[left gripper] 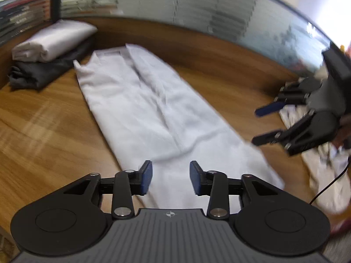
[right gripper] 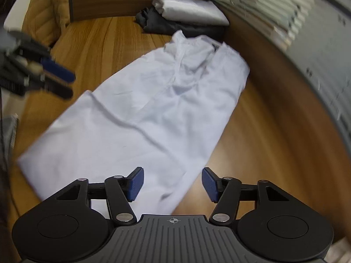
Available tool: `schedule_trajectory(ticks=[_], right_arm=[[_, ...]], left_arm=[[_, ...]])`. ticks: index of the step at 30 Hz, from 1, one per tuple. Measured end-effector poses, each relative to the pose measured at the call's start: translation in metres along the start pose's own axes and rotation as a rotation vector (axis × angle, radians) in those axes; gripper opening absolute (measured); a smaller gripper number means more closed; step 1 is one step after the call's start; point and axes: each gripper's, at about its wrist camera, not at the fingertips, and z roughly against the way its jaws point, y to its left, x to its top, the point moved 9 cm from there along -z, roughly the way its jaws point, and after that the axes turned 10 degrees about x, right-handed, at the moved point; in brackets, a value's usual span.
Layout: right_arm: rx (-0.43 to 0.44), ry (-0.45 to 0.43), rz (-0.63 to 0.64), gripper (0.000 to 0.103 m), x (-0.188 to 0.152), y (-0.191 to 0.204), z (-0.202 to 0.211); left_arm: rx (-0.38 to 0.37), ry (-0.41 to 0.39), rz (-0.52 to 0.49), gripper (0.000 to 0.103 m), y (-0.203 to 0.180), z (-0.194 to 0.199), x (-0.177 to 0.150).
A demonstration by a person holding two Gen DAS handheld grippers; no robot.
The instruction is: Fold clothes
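While both grippers (left gripper: 171, 177) (right gripper: 173, 184) hovered with wide, empty jaws, the soft, light shirt (left gripper: 153, 114) lay flat; its near hem corners looked easiest to grip.

The near end of the white garment (left gripper: 158, 114) is hidden behind the left hand-held gripper (left gripper: 171, 178); in the right wrist view the same end lies behind the right hand-held gripper (right gripper: 173, 184); the dark folded cloth (left gripper: 43, 70) is partly covered by the white folded bundle (left gripper: 52, 41); the crumpled pale fabric (left gripper: 324, 188) is cut off at the frame edge; motion blur obscures the blinds (left gripper: 197, 8).
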Motion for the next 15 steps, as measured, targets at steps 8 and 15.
schedule_trajectory(ticks=[8,15], right_arm=[[0.046,0.007,-0.357,0.068,-0.056,-0.008,-0.019],[0.148,-0.068,-0.663,0.023,-0.074,-0.007,-0.029]], left_arm=[[0.054,0.137,0.146,0.048,0.024,-0.034,-0.029],[0.031,0.163,0.184,0.045,0.029,-0.054,-0.023]])
